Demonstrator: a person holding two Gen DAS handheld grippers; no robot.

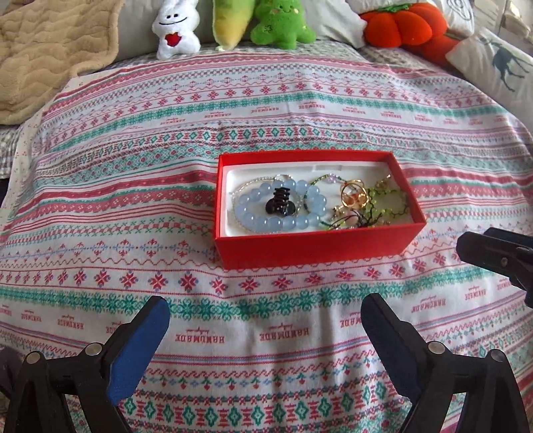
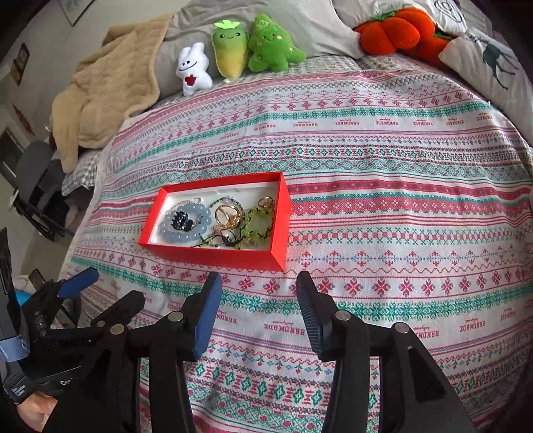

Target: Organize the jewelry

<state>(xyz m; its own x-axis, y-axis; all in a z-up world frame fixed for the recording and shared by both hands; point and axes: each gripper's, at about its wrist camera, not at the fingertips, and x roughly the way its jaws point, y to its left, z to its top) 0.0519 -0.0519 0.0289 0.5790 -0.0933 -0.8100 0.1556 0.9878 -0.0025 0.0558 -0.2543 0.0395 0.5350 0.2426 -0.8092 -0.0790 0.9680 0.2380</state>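
Observation:
A red box with a white lining sits on the patterned cloth; it also shows in the right wrist view. Inside lie a pale blue bead bracelet with a black hair claw on it, a gold ornament and green beaded strings. The same bracelet, claw and gold ornament show in the right wrist view. My left gripper is open and empty, in front of the box. My right gripper is open and empty, just in front of the box's near right corner.
Plush toys line the far edge: a white one, green ones and an orange pumpkin. A beige blanket lies far left, a deer cushion far right. The right gripper's finger shows at the right of the left view.

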